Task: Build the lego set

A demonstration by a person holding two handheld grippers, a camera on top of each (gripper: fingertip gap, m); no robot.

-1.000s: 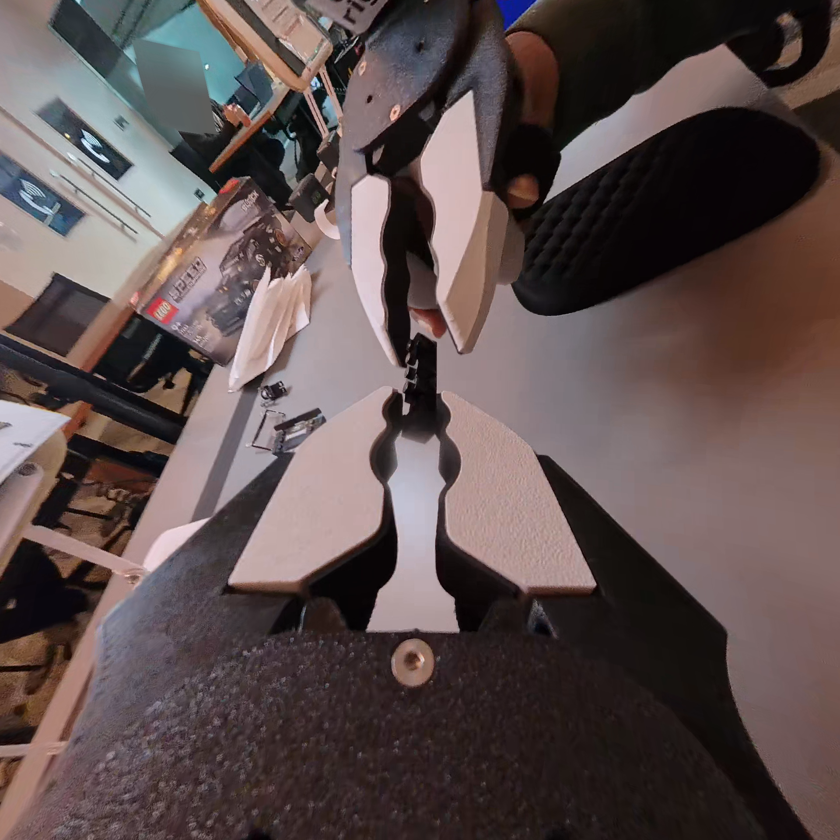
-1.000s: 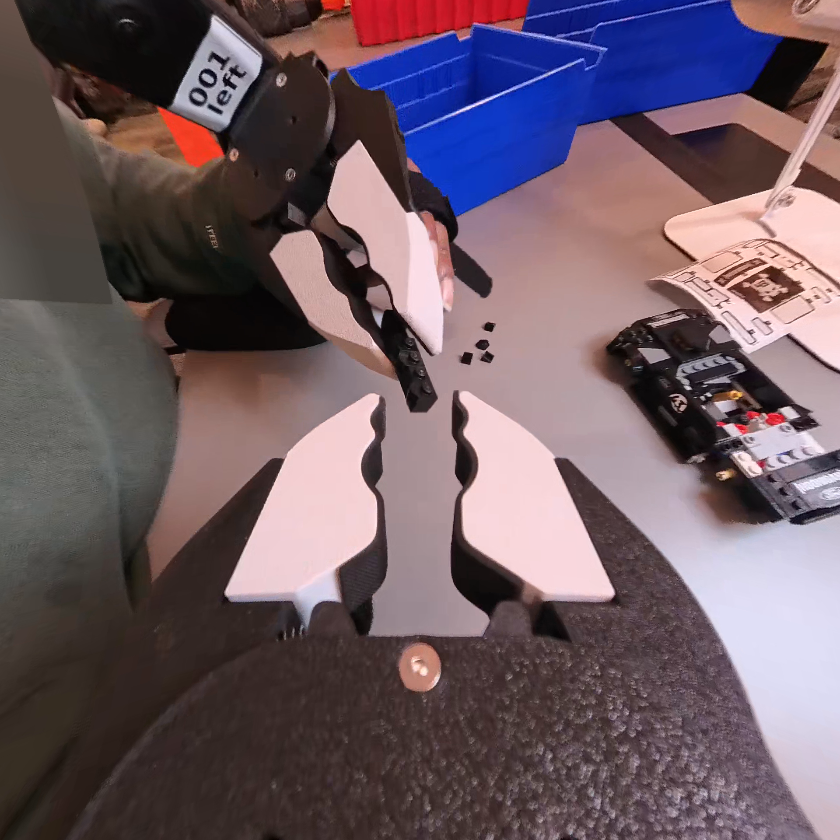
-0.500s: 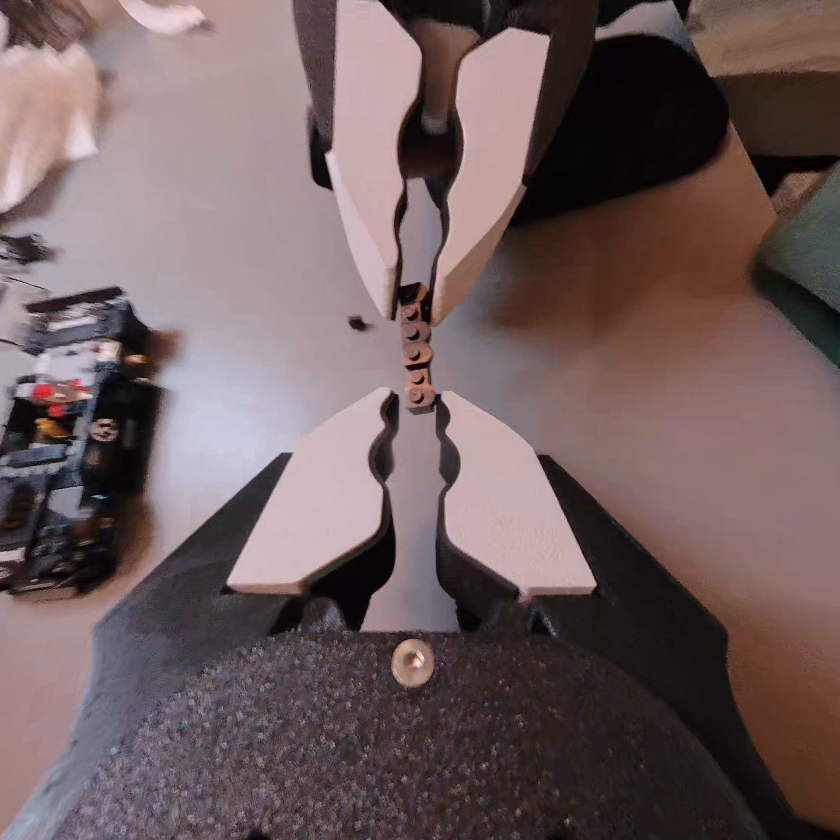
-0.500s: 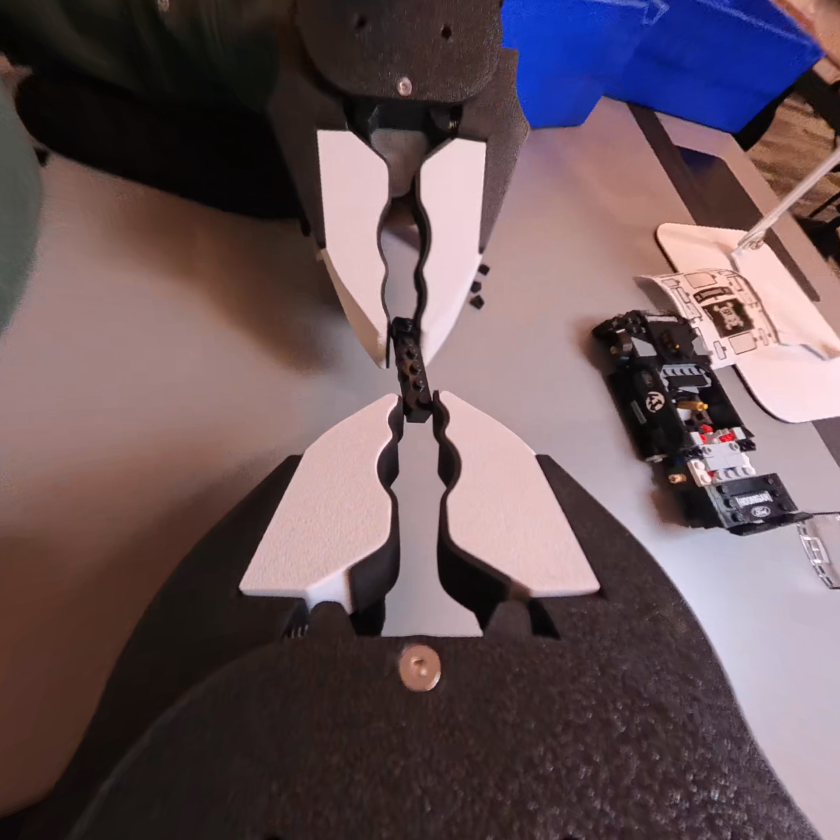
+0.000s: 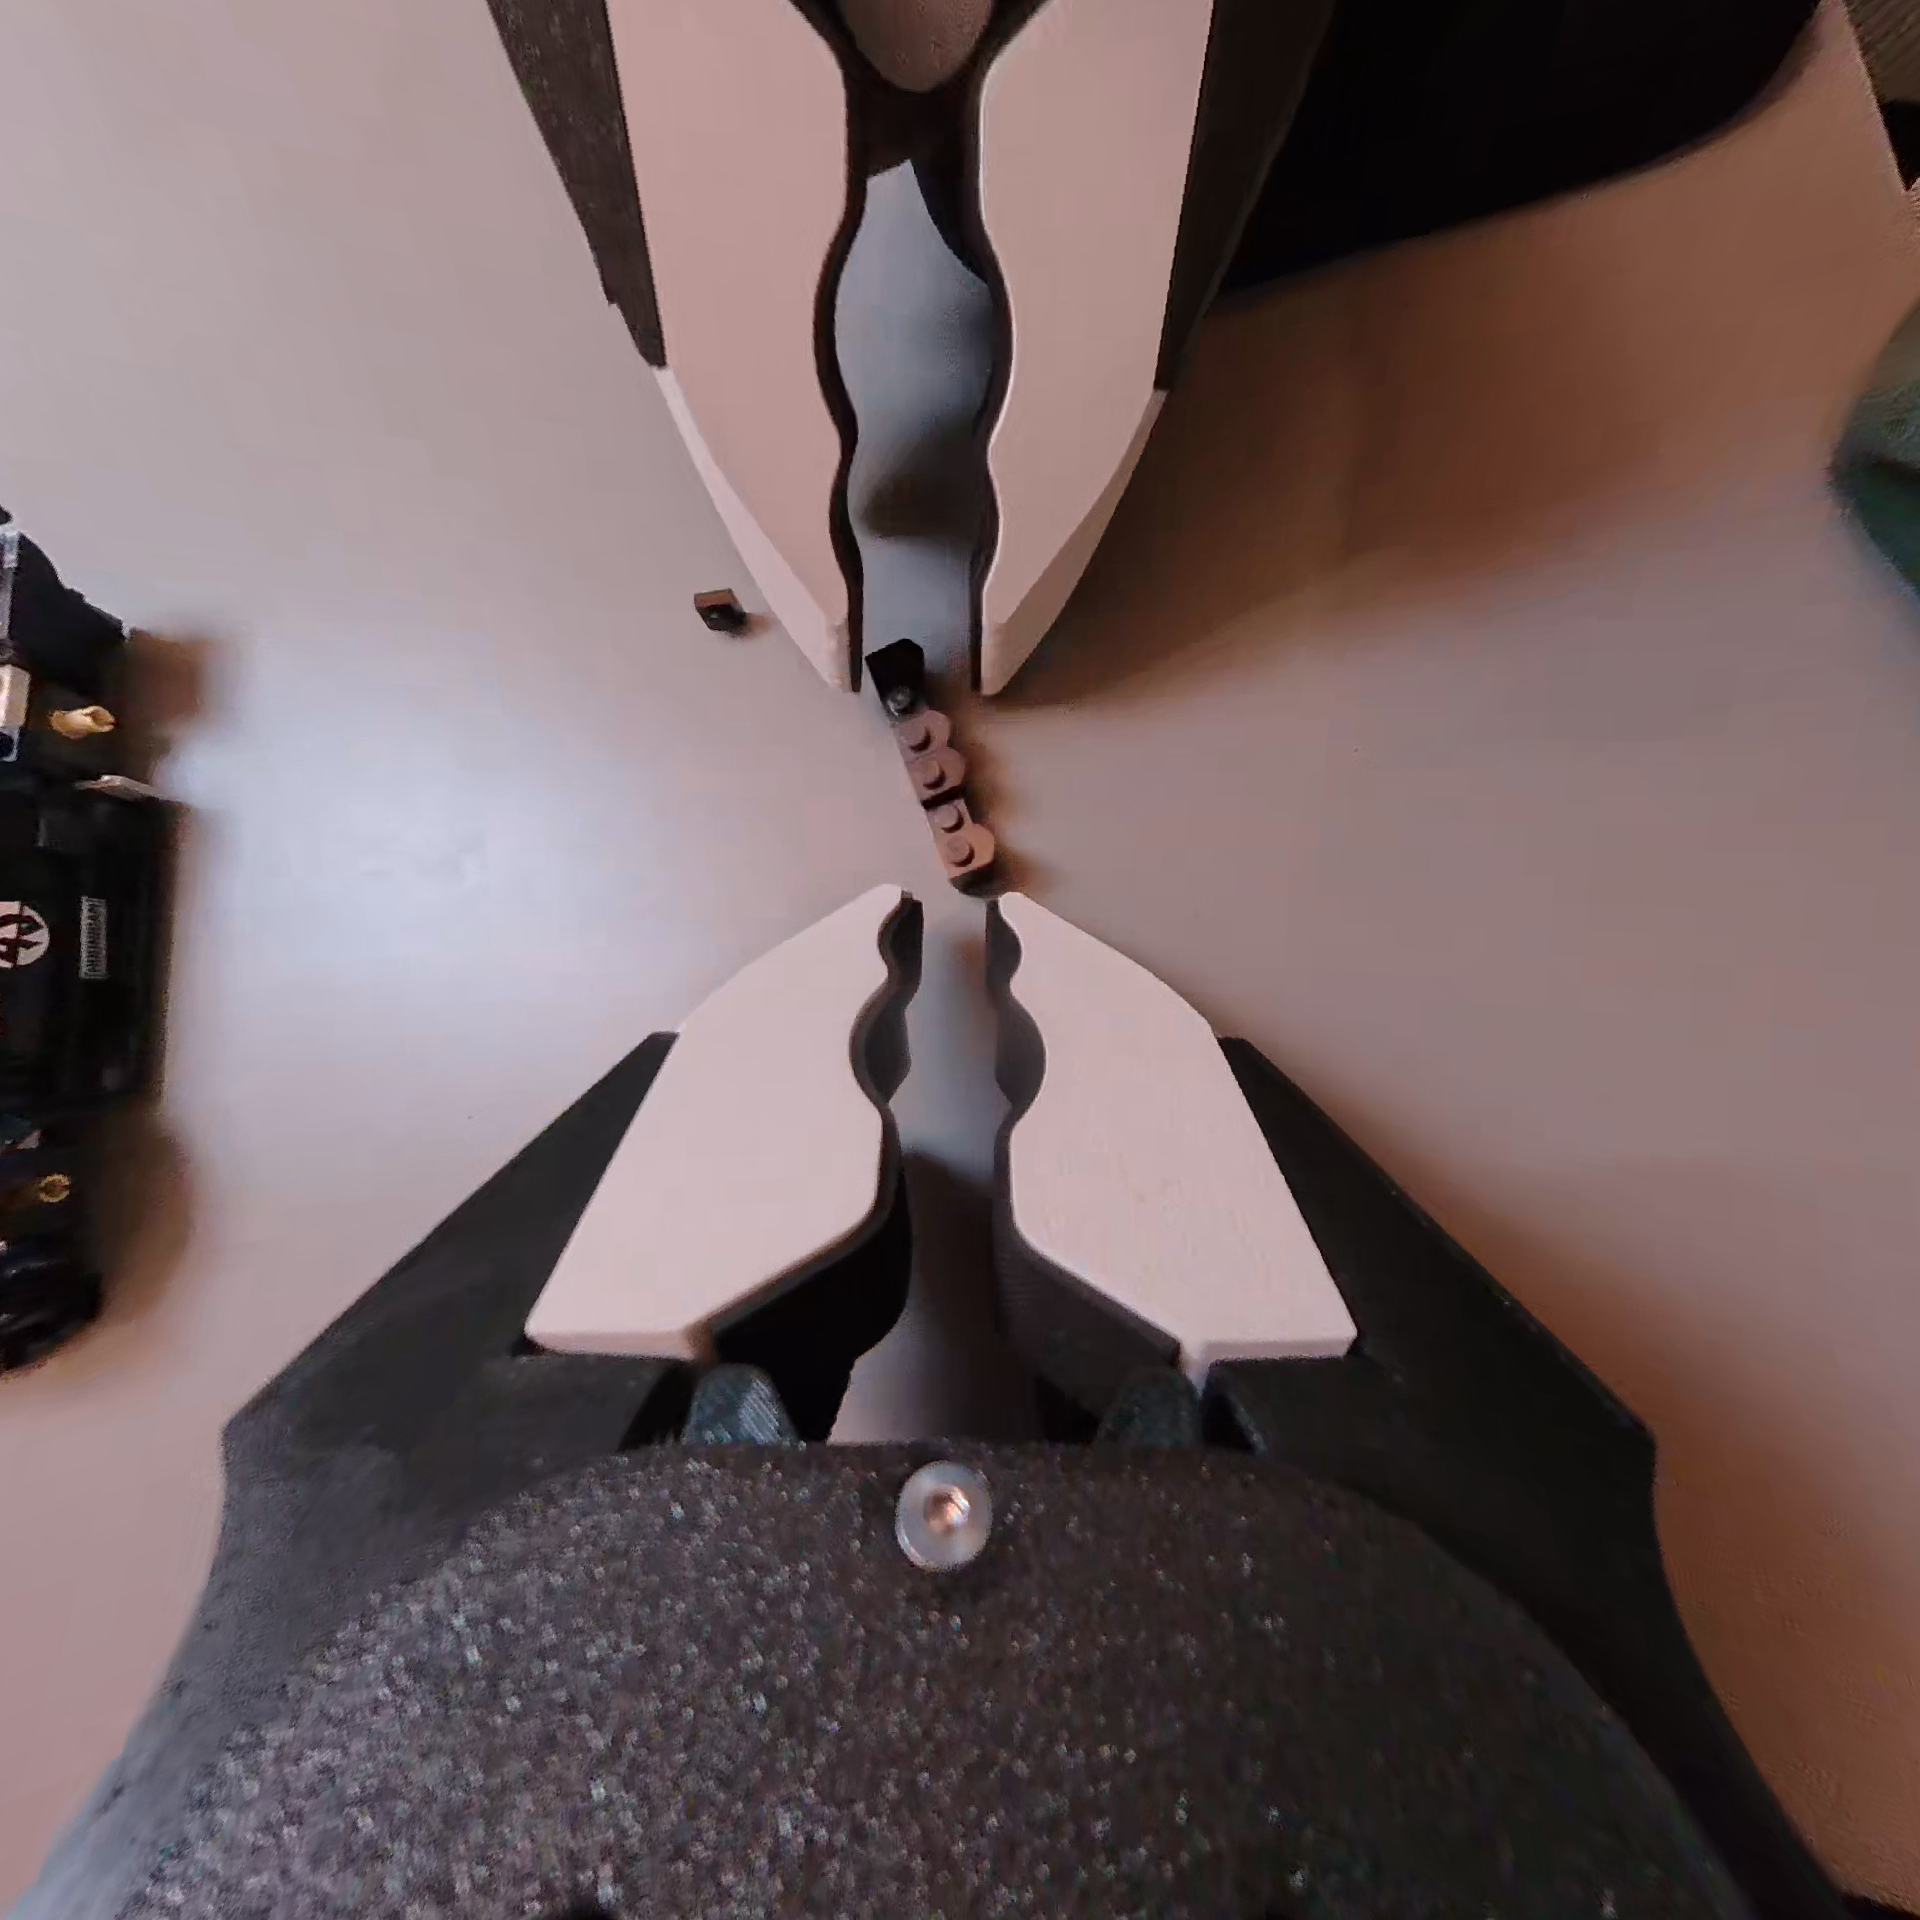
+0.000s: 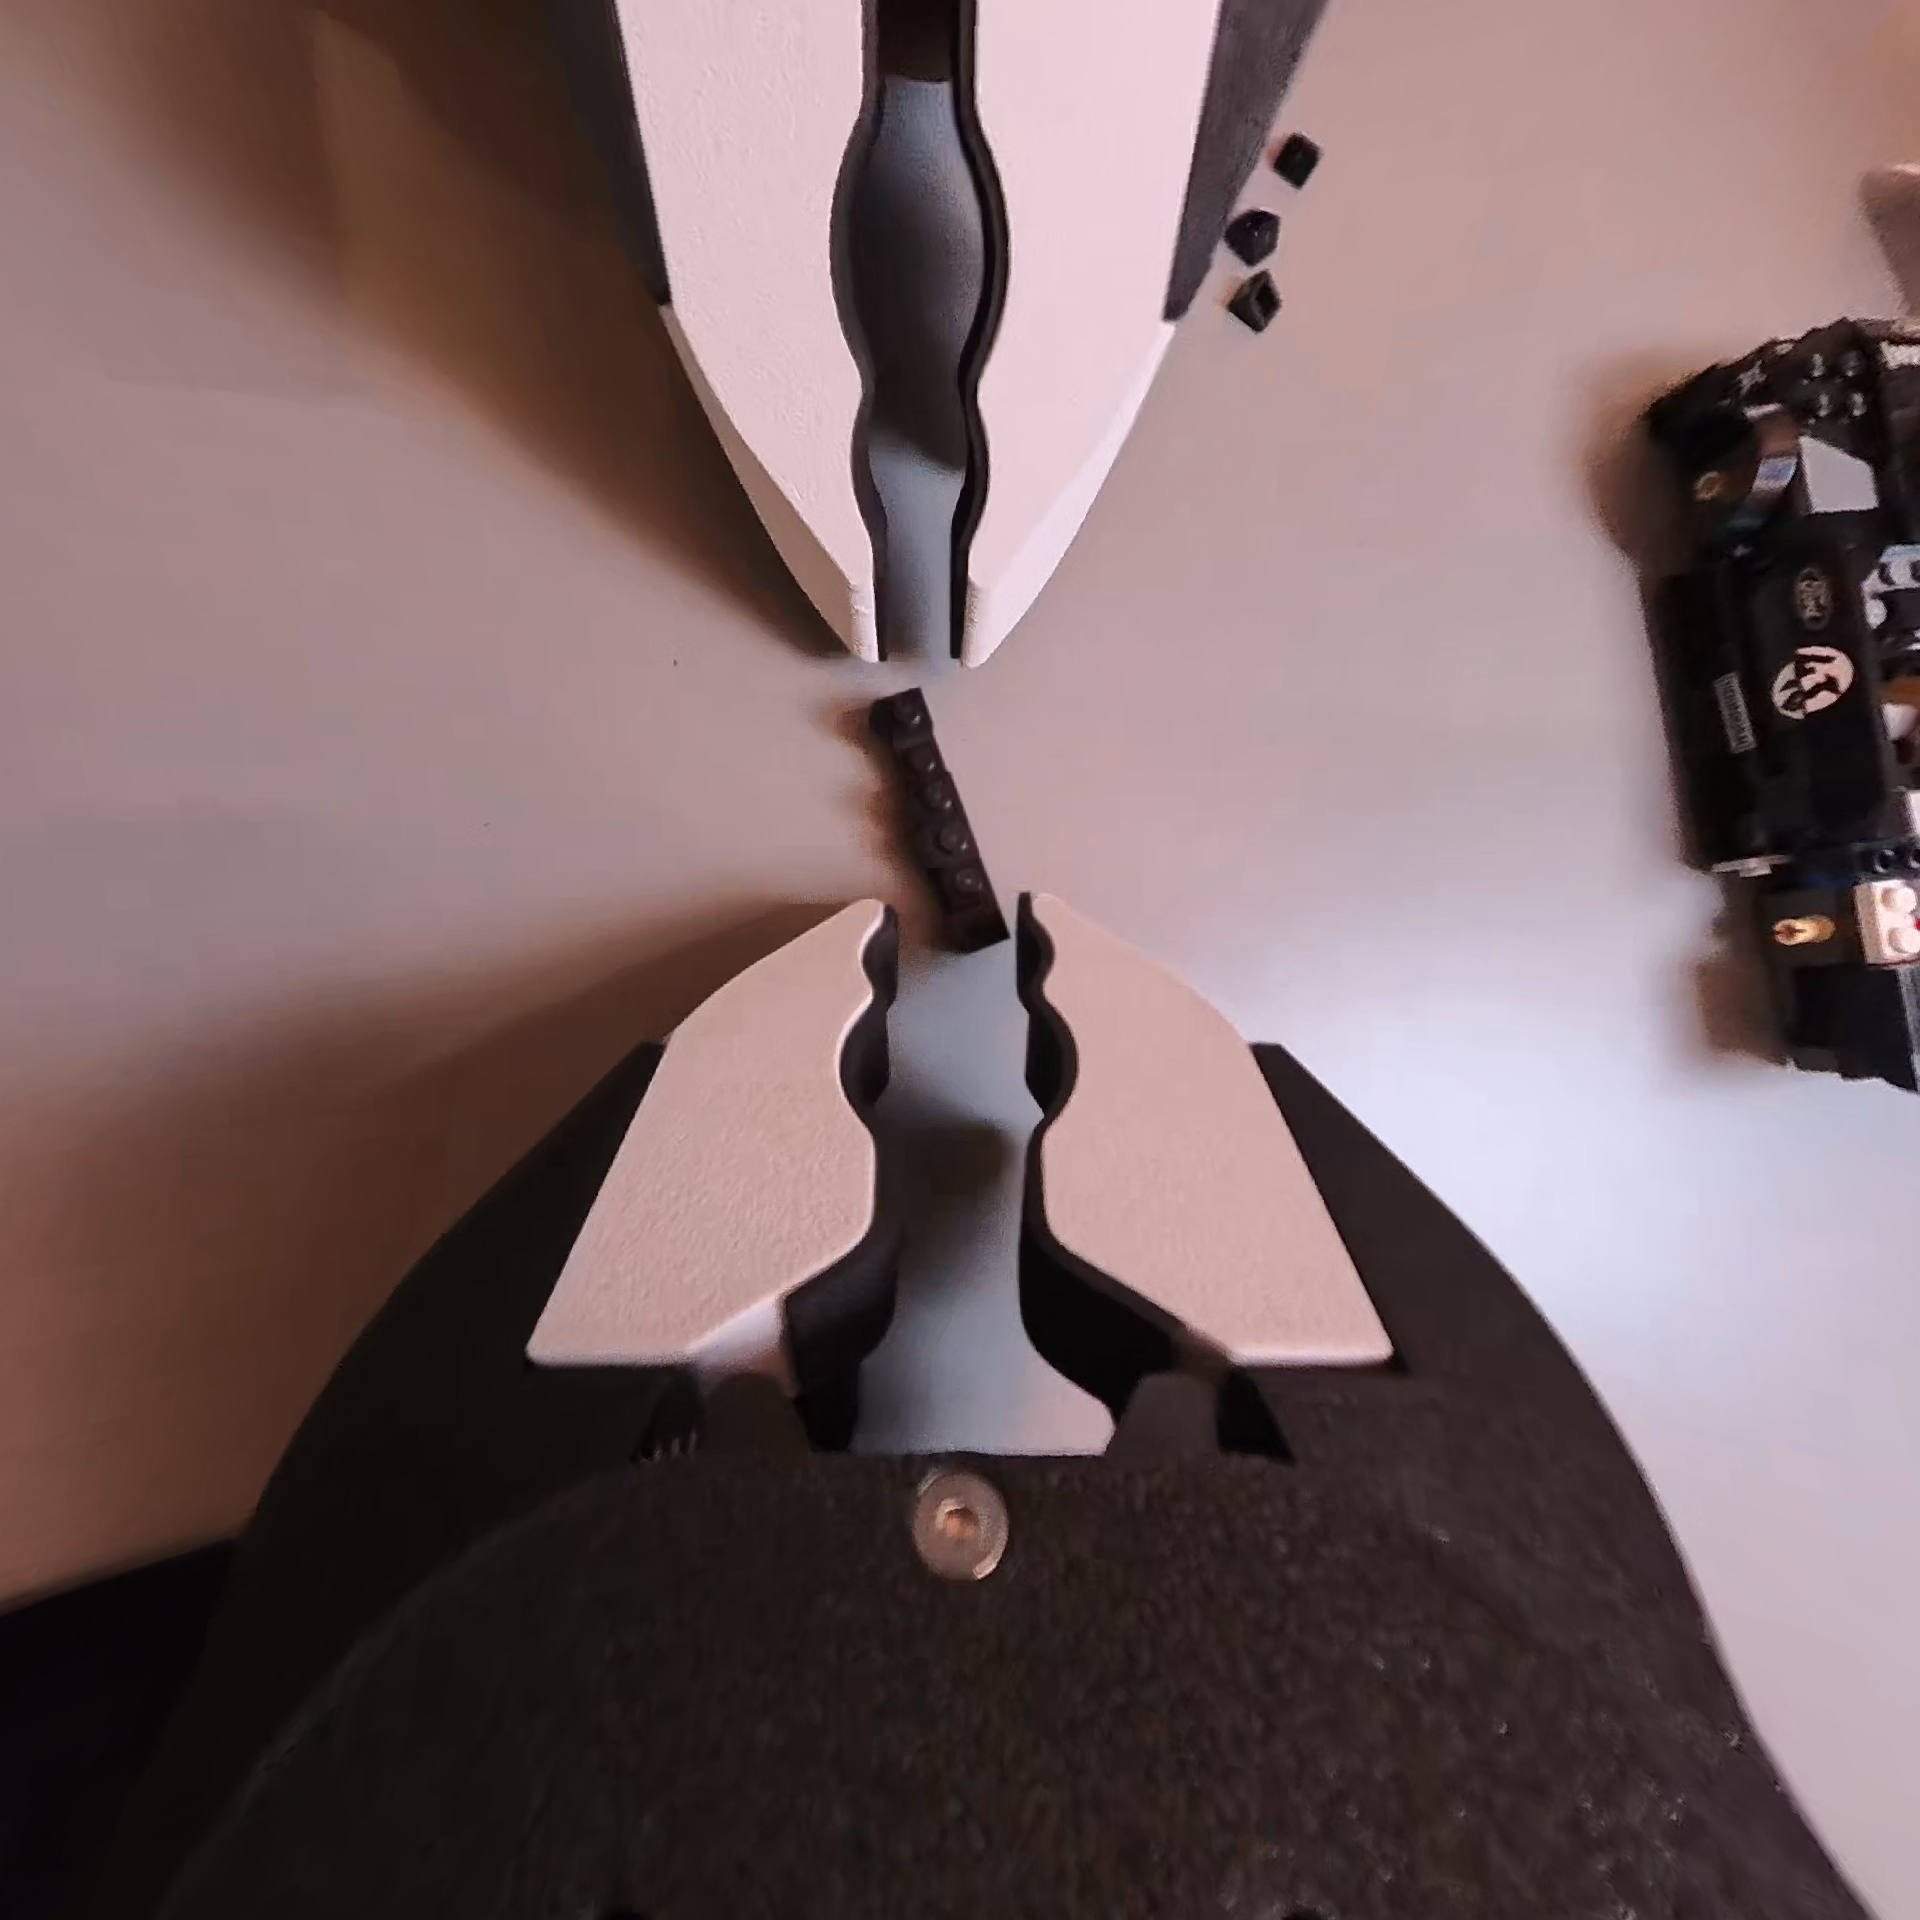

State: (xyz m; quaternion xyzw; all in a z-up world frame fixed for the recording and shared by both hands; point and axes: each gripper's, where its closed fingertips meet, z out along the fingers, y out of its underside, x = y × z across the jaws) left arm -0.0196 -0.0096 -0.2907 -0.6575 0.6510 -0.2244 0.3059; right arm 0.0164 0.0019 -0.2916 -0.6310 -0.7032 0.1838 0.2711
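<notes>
In the left wrist view, the left gripper [image 5: 953, 906] reaches up from 6 o'clock with its white fingers a narrow slot apart and nothing between them. The short black studded lego strip [image 5: 940, 790] begins just beyond their tips and runs slantwise toward 12 o'clock. There its far end sits inside the wider gap of the right gripper [image 5: 914, 681], apparently touching neither finger. Half a second ago each gripper pinched one end of this strip; now both have let go. It seems to lie on the pale grey table top [image 5: 468, 520], though the blur leaves that unsure. A loose small black piece [image 5: 717, 608] rests at 11 o'clock and the partly built black lego car [image 5: 83, 987] at 9 o'clock. In the right wrist view, the right gripper [image 6: 954, 920] has its jaws spread wider than the strip [image 6: 935, 821], whose near end lies loose between the tips. The left gripper [image 6: 914, 649] at 12 o'clock stands just clear of the far end. The car [image 6: 1787, 665] is at 3 o'clock and three small black bits [image 6: 1257, 239] at 1 o'clock. The strip looks set down, probably for a fresh grasp before it joins the car.
</notes>
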